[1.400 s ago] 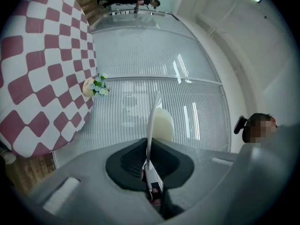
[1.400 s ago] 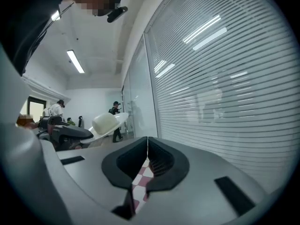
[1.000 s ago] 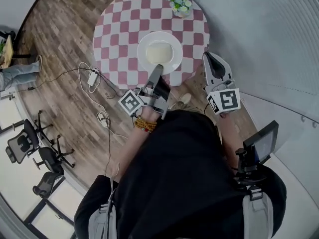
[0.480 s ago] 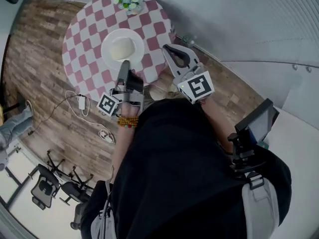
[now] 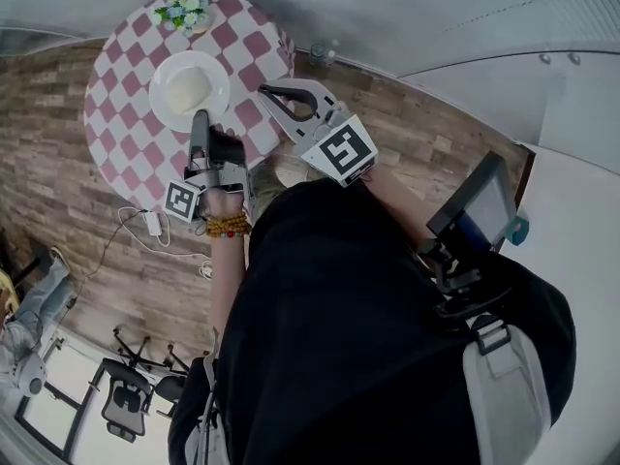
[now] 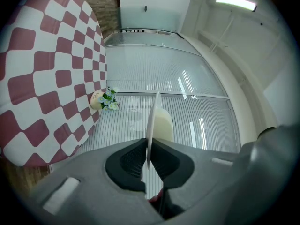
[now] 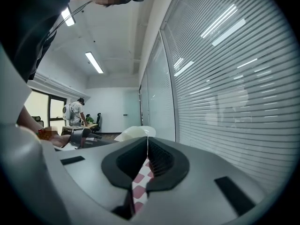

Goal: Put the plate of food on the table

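A white plate (image 5: 189, 90) with a pale mound of food (image 5: 186, 89) hangs over the round red-and-white checked table (image 5: 116, 114). My left gripper (image 5: 201, 122) is shut on the plate's near rim. In the left gripper view the plate (image 6: 152, 121) shows edge-on, clamped between the jaws, with the food (image 6: 164, 124) on one side and the checked cloth (image 6: 47, 78) a little apart on the other. My right gripper (image 5: 266, 92) is shut on nothing at the table's right edge. Its own view shows the plate (image 7: 136, 132) beyond the closed jaws.
A small pot of flowers (image 5: 181, 13) stands at the table's far side, also in the left gripper view as the flower pot (image 6: 104, 100). A power strip (image 5: 153, 223) with cables lies on the wood floor. Office chairs (image 5: 131, 405) stand behind. A slatted glass wall (image 7: 225, 78) runs close on the right.
The head view has swung, so the table now sits further left. The plate stays in the left gripper over the table. The right gripper has moved in to the table's edge.
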Demonstrator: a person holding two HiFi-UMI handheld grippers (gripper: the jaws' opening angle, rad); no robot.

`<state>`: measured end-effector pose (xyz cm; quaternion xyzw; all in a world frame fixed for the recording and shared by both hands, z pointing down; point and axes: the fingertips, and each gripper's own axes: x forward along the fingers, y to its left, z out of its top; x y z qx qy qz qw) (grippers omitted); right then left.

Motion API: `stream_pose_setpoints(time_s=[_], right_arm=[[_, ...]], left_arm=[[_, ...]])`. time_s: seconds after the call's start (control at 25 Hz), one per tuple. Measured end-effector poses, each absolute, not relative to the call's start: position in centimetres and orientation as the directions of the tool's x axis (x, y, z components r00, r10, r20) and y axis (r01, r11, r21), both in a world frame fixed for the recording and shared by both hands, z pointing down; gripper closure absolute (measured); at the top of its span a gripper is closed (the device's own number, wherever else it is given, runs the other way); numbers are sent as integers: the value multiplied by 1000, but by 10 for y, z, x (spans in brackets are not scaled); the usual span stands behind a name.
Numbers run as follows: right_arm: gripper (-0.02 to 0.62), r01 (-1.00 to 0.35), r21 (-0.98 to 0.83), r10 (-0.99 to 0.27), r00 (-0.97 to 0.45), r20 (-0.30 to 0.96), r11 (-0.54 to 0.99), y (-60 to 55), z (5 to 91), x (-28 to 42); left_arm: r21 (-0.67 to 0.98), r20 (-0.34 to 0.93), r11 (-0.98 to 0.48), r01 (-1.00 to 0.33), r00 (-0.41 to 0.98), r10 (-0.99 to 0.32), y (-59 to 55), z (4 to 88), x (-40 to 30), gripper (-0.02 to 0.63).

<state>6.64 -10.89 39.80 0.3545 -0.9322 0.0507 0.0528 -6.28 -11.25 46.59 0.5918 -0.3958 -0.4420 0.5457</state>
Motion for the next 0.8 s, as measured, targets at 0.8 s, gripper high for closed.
stream_pose_setpoints(time_s=[0.8], right_arm=[[584,-733,-50,-701,-667,254,679,-89,430,77]], left_arm=[[993,112,100,-58,285,-952,-179,559,-98,584]])
